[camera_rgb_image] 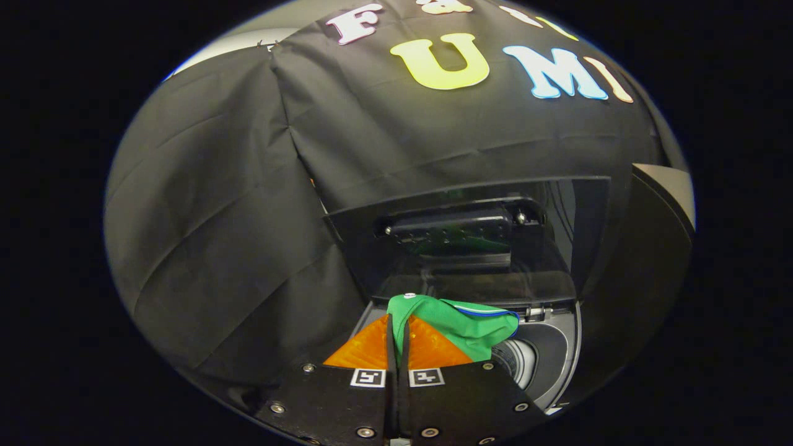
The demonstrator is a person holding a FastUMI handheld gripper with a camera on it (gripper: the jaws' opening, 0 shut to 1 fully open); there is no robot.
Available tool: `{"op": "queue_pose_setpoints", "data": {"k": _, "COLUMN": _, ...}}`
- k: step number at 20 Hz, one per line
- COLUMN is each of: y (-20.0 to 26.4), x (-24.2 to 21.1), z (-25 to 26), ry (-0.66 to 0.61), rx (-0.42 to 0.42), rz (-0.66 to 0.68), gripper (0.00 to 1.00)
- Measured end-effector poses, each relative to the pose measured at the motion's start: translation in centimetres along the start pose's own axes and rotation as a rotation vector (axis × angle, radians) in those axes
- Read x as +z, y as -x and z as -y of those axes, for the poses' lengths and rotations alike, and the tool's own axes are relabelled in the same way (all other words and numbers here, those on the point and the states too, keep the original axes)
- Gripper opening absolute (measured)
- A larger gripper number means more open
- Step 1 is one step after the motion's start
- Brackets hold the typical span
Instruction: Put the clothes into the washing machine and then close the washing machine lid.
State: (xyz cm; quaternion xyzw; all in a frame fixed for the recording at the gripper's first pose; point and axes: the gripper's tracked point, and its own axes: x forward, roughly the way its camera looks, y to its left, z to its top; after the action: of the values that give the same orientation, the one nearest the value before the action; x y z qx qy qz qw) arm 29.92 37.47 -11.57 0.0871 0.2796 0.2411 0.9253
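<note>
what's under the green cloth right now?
The green cloth hangs from the shut tongs over the washing machine's open drum. The ribbed drum wall shows beside it. The drum's bottom is hidden by the cloth, and the raised lid stands behind.

Green garment [461, 322] with blue-and-white trim; dark glossy raised lid [464, 248]; grey drum opening [545, 359].

The washing machine [551, 365] is seen from above with its dark lid [464, 248] raised upright at the back; the drum opening [517, 359] is exposed; a green garment [461, 322] is draped over its near rim.

The claw [398, 328] is closed on the green garment.
</note>
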Motion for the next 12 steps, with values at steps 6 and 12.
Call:
{"op": "queue_pose_setpoints", "data": {"k": 6, "y": -1.9, "x": -3.3, "z": 2.4, "ry": 0.022, "rx": -0.075, "rz": -0.054, "gripper": 0.02}}
{"op": "queue_pose_setpoints", "data": {"k": 12, "y": -1.8, "x": -3.9, "z": 4.0, "ry": 0.057, "rx": -0.138, "rz": -0.037, "gripper": 0.49}}
